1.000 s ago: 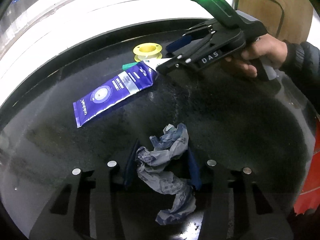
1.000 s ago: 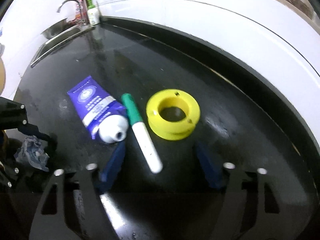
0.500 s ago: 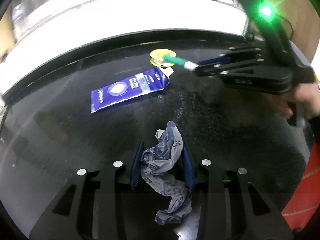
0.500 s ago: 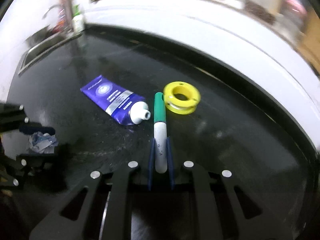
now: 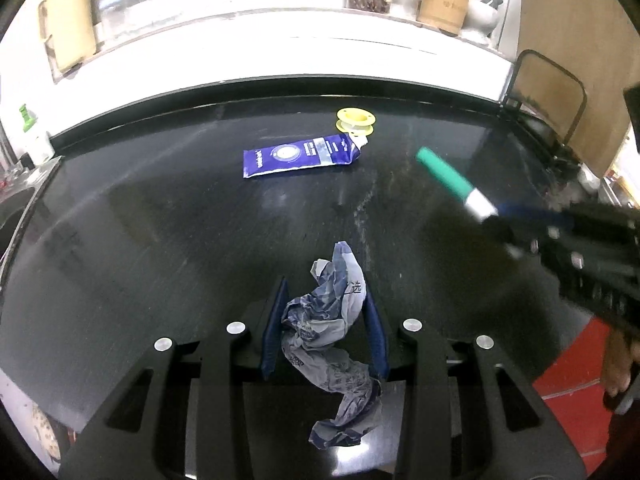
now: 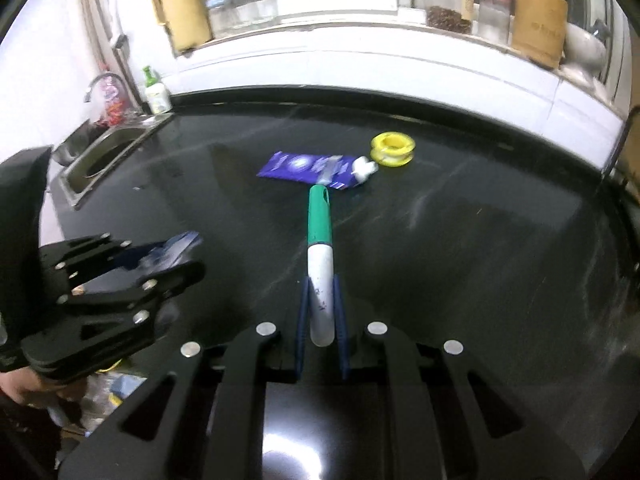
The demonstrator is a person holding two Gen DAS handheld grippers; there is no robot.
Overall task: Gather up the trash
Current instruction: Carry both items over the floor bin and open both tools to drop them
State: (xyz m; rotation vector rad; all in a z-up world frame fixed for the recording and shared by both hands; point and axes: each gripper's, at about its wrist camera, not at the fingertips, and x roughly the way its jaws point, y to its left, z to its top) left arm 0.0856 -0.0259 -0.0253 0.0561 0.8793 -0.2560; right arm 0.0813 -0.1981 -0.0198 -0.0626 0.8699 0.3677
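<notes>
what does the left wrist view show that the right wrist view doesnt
Only the left wrist view: the whole crumpled wrapper pinched in the left gripper, and a red patch at lower right.

Only the right wrist view: the sink, tap and a pink-capped bottle.

Both: the black counter, blue tube, yellow spool, and the green-capped marker clamped in the right gripper.

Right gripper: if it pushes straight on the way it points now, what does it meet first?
Probably the purple tube. The right gripper holds a marker whose green cap points at it, with bare countertop between. Depth is unclear.
</notes>
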